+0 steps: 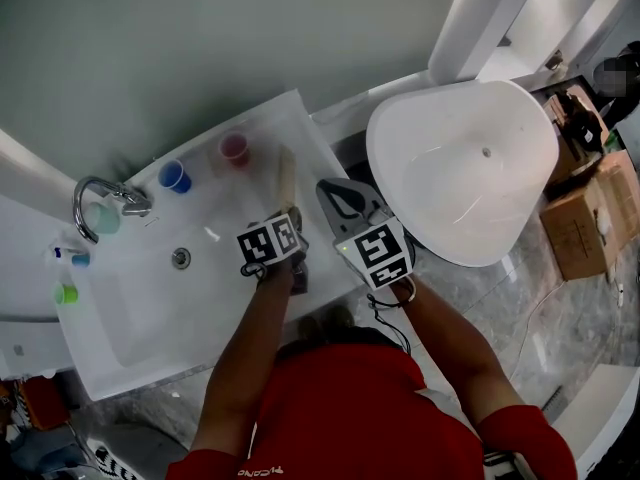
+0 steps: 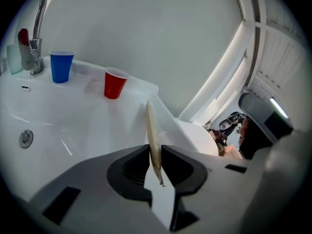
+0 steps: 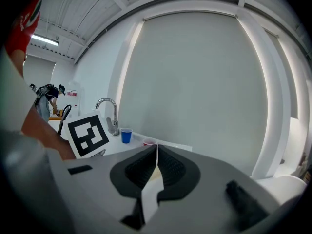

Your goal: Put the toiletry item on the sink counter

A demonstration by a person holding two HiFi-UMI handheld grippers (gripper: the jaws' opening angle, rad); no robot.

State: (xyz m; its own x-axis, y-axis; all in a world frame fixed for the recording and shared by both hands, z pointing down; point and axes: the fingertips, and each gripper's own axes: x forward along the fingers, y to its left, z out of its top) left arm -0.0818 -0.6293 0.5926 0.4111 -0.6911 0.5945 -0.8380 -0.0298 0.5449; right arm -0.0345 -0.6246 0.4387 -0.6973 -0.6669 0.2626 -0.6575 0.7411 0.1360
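A thin, flat tan toiletry item (image 2: 152,130) stands almost upright, seen edge-on, with my left gripper (image 2: 155,155) shut on its lower end. In the head view the item (image 1: 286,180) hangs over the right side of the white sink counter (image 1: 275,128), ahead of the left gripper (image 1: 285,213). A red cup (image 2: 115,83) stands just beyond it. My right gripper (image 1: 335,190) is beside the left one, at the counter's right edge. In the right gripper view its jaws (image 3: 156,155) are shut with nothing clearly between them.
A blue cup (image 1: 174,176) and a chrome faucet (image 1: 100,198) stand along the back of the sink basin (image 1: 150,308). A teal cup (image 1: 103,218) and a green item (image 1: 66,294) sit at the left. A white bathtub (image 1: 470,168) and cardboard boxes (image 1: 590,218) lie to the right.
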